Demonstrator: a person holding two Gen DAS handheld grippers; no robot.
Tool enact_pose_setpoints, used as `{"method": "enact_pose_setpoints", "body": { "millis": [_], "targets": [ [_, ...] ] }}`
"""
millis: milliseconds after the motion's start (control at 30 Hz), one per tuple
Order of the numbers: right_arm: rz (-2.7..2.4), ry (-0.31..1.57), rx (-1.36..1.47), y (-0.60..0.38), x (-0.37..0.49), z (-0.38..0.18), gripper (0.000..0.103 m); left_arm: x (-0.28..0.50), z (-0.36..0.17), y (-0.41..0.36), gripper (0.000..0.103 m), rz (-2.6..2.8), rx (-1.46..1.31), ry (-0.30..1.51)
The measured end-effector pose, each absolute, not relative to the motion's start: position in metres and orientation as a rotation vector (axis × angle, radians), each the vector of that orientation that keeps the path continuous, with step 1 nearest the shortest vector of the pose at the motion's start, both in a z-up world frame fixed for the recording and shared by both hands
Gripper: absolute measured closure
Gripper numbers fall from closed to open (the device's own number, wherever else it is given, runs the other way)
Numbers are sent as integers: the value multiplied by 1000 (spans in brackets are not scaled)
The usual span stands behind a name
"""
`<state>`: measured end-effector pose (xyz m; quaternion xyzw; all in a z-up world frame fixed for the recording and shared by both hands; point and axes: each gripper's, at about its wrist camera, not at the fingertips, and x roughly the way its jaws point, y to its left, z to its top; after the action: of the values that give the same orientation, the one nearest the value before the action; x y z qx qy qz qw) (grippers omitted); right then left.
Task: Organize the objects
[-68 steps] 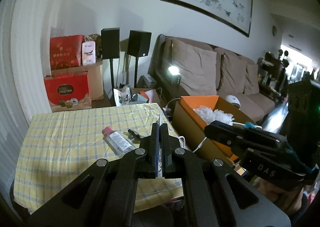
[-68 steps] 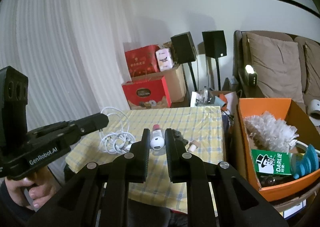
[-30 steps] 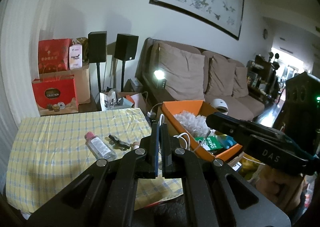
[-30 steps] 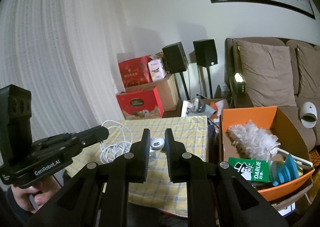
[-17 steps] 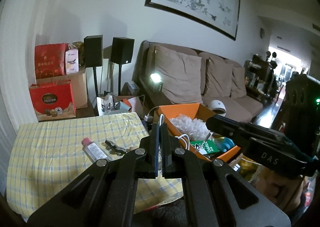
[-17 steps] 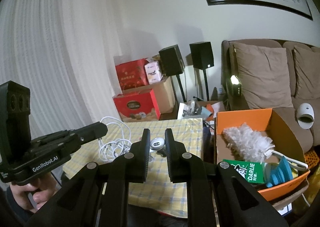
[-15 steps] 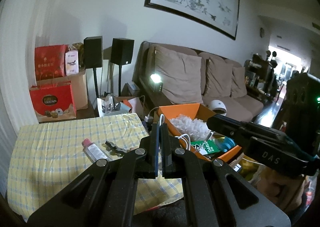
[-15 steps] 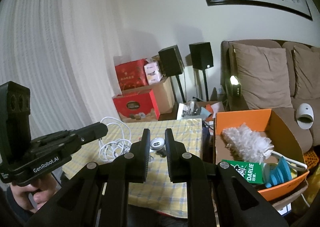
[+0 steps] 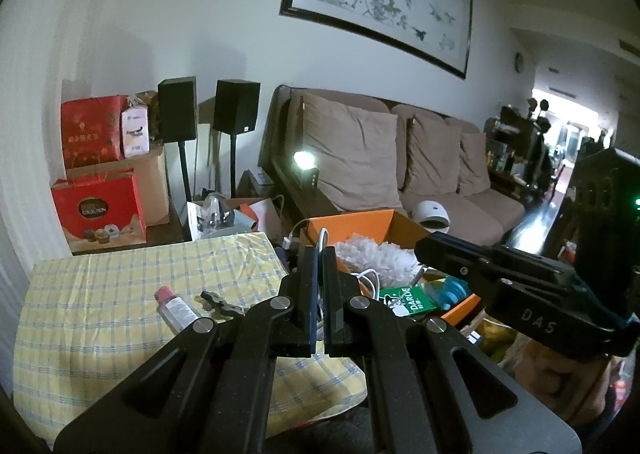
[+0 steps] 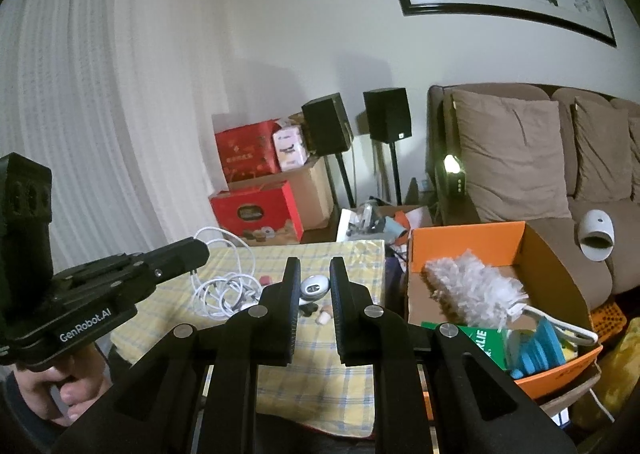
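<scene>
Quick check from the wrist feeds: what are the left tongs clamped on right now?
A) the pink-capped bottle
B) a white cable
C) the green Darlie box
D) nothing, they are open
B. The left tongs are shut on a white cable, whose loop sticks up between the fingertips and hangs in a coil in the right wrist view; the pink-capped bottle lies on the table and the Darlie box sits in the orange box.

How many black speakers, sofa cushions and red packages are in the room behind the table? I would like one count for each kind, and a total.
Black speakers: 2
Sofa cushions: 3
Red packages: 2
Total: 7
</scene>
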<state>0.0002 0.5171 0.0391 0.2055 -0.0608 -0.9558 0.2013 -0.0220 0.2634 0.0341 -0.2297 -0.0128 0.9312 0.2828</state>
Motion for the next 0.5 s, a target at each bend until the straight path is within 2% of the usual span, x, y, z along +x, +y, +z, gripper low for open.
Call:
{"method": "enact_pose_setpoints", "body": {
  "millis": [500],
  "targets": [
    [-2714,-182,568,536,-1,44,90,-22,38,284,101,2459,-615,7]
  ]
}}
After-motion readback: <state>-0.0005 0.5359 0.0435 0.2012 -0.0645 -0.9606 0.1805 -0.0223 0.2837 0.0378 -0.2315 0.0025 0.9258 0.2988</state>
